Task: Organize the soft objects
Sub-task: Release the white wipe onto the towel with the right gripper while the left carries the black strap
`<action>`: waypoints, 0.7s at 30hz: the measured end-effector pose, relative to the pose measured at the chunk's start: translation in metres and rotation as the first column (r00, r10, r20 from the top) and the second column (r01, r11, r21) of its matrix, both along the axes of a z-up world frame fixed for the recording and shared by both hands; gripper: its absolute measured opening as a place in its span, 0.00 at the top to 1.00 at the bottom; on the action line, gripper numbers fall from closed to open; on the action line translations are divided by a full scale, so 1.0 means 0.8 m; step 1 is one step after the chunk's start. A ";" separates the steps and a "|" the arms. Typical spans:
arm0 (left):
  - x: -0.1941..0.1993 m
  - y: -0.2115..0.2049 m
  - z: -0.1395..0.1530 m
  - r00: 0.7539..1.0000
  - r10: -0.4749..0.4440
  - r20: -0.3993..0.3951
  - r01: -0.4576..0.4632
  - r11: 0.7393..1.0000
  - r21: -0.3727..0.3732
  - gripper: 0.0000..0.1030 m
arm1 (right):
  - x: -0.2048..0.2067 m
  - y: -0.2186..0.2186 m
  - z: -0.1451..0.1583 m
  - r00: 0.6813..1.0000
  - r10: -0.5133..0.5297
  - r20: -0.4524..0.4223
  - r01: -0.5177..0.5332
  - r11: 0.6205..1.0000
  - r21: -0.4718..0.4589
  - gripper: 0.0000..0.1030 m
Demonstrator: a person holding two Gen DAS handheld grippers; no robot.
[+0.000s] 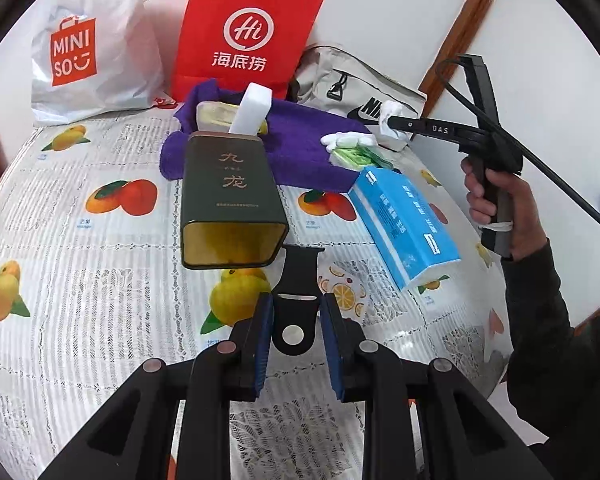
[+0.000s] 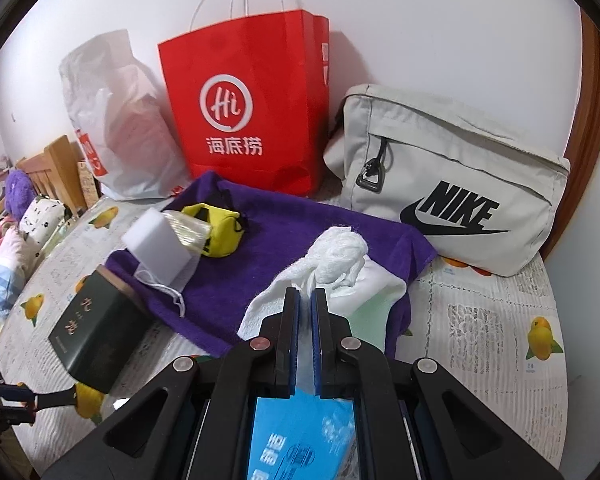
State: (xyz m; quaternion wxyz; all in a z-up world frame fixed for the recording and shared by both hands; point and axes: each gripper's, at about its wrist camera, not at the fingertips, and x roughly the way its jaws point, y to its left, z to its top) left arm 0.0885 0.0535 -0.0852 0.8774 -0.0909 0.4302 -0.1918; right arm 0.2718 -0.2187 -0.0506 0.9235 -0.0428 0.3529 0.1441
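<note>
My left gripper (image 1: 296, 308) is open around a black watch strap (image 1: 298, 300) lying on the fruit-print tablecloth (image 1: 80, 260); its pads stand just off the strap's sides. My right gripper (image 2: 307, 294) is shut on a white cloth (image 2: 340, 260) and holds it over the purple towel (image 2: 268, 232); it also shows in the left wrist view (image 1: 392, 122). On the towel lie a white sponge (image 2: 156, 246), a yellow pouch (image 2: 216, 228) and a clear packet. A blue tissue pack (image 1: 404, 220) lies right of the strap.
A dark green tin (image 1: 228, 200) lies on its side by the towel. A red paper bag (image 2: 248, 104), a white Miniso bag (image 1: 88, 44) and a grey Nike bag (image 2: 452, 180) stand against the back wall. A green-and-white packet (image 1: 356, 152) lies on the towel's right edge.
</note>
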 end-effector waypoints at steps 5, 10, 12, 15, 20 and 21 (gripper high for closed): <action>0.005 0.005 0.008 1.000 -0.003 0.017 0.003 1.000 -0.009 0.78 | 0.024 0.013 -0.005 1.000 0.009 -0.023 -0.009 1.000 -0.026 0.94; 0.012 0.008 0.026 0.999 -0.005 0.052 0.006 1.000 -0.020 0.78 | 0.047 0.028 -0.018 0.998 0.023 -0.064 -0.026 0.999 -0.045 0.94; 0.018 0.010 0.034 0.998 -0.004 0.064 0.005 1.000 -0.020 0.78 | 0.057 0.031 -0.026 0.995 0.024 -0.093 -0.029 0.998 -0.048 0.94; 0.025 0.013 0.044 0.997 -0.005 0.077 0.008 0.999 -0.038 0.78 | 0.071 0.033 -0.040 0.989 0.036 -0.143 -0.042 0.998 -0.040 0.94; 0.030 0.012 0.056 0.995 -0.016 0.101 0.020 0.999 -0.047 0.78 | 0.082 0.031 -0.057 0.978 0.050 -0.203 -0.058 0.998 -0.030 0.93; 0.032 0.012 0.057 0.995 -0.021 0.102 0.026 0.998 -0.054 0.78 | 0.082 0.031 -0.058 0.978 0.055 -0.203 -0.063 0.997 -0.036 0.92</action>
